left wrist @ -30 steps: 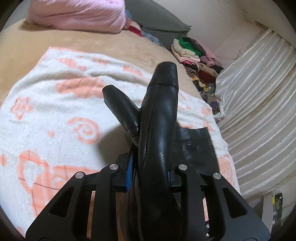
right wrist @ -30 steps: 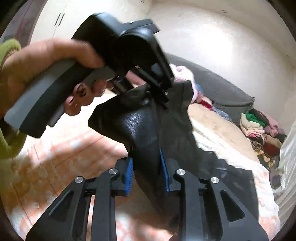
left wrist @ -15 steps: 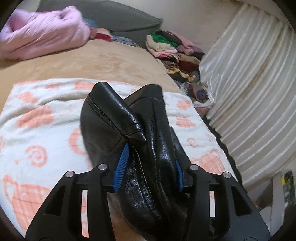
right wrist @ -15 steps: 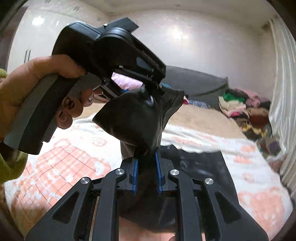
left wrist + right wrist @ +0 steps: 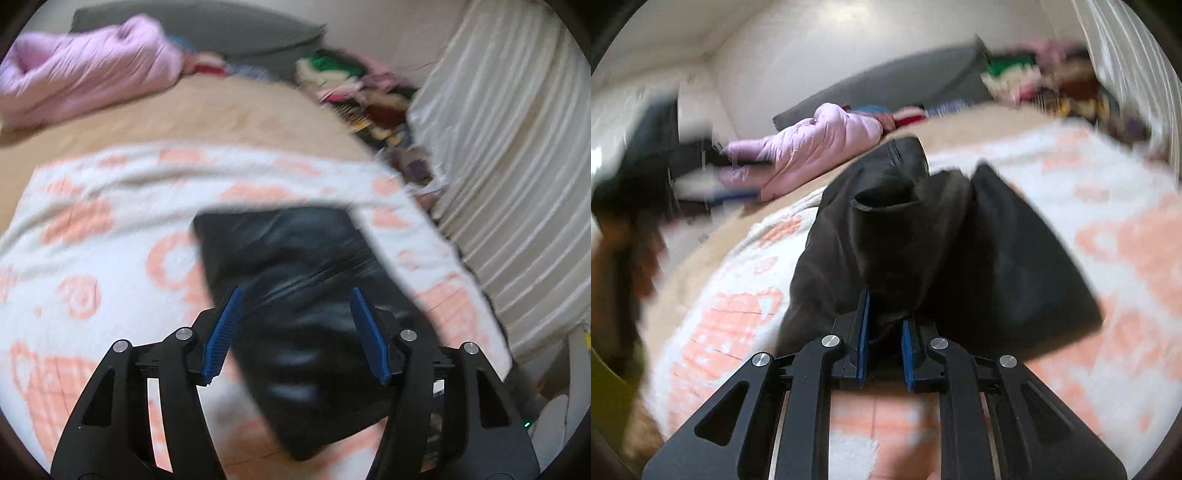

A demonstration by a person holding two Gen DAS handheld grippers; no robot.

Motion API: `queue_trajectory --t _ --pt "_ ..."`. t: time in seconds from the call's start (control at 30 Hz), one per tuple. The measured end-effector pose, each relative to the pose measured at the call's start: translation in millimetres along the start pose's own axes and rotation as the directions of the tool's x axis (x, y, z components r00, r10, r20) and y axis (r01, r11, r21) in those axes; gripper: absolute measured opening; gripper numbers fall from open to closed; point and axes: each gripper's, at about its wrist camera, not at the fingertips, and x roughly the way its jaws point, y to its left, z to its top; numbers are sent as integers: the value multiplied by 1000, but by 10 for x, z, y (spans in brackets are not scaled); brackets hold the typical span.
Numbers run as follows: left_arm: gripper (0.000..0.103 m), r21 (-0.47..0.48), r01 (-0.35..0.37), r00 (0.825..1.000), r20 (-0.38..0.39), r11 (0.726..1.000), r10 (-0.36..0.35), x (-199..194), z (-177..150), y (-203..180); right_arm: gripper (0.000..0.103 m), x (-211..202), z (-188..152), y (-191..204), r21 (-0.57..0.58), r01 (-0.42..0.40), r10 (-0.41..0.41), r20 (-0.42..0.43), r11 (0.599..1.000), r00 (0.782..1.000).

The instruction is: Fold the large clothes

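Right gripper (image 5: 884,347) seemingly clamping black garment (image 5: 923,240)

black garment (image 5: 314,295), white blanket (image 5: 110,258) — orange prints

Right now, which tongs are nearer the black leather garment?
Right. The right tongs are shut on the black leather garment; the left tongs are open above it, apparently apart.

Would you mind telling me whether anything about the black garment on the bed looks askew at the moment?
Yes: the black leather garment is bunched into a peak at the right gripper, not flat on the patterned blanket. The left gripper is open above it.
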Motion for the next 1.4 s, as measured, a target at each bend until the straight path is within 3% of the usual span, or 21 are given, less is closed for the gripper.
queue_trajectory --t 0.07,0.1,0.17,0.2,0.27,0.33,0.4,0.43,0.47,0.5,0.53,0.6,0.63,0.8,0.9,1.0,1.17,1.27,1.33,1.4 --pt "53 -31 -10 997 -80 999 7 269 -166 142 15 14 8 -64 63 -37 38 -19 997 999" --pt "53 -34 -10 994 -107 999 6 352 -204 145 21 18 28 -66 79 -54 57 -32 995 998" --pt "53 -24 -12 990 -139 1000 9 496 -322 130 56 -2 145 -62 94 -42 46 -47 995 998" --pt "53 -20 -18 991 -134 1000 15 512 -349 125 84 -27 221 -62 101 -31 35 -39 994 999" --pt "53 -35 -8 992 -125 999 4 512 -360 148 89 -73 460 -56 118 -63 66 -18 991 998" --pt "54 -46 -5 993 -119 999 0 496 -364 154 97 43 738 2 103 -23 31 -81 994 996" --pt "54 -45 -8 993 -117 999 2 487 -387 147 97 218 947 50 77 37 -25 -155 996 988" --pt "54 -46 -8 993 -116 999 2 476 -397 152 91 363 1036 82 43 60 -50 -196 997 979" --pt "54 -51 -8 993 -116 999 2 468 -395 157 69 446 1057 70 14 63 -58 -227 998 972" --pt "54 -54 -7 993 -114 999 1 446 -385 153 26 531 1087 81 10 34 -31 -248 999 968" --pt "54 -54 -5 994 -112 999 -1 425 -375 147 25 555 1101 69 14 15 -11 -237 1000 971" --pt "59 -57 4 996 -93 998 -9 345 -325 156 24 445 1204 128 -26 -20 15 -178 999 984" --pt "69 -59 6 997 -80 998 -11 307 -299 156 24 297 1293 152 -50 -45 39 -119 998 992" --pt "74 -98 65 995 -73 993 -73 323 -233 137 24 -58 1417 -279 -23 -84 84 -2 996 996" --pt "81 -118 111 985 -119 987 -125 490 -283 43 24 37 1232 -707 49 -62 65 -61 997 996" --pt "88 -150 146 971 -167 978 -170 660 -359 -54 24 210 936 -1064 106 13 0 -124 994 992" --pt "93 -127 127 960 -234 984 -155 887 -489 -228 28 303 720 -1237 147 29 -6 -154 989 988" --pt "93 -146 144 951 -252 979 -177 970 -536 -243 34 325 693 -1281 174 31 1 -183 984 983" --pt "94 -150 145 950 -255 978 -180 999 -558 -242 52 304 690 -1334 194 48 -8 -203 980 979" --pt "94 -150 145 951 -253 978 -179 999 -566 -240 61 283 695 -1363 196 59 -15 -220 979 975"
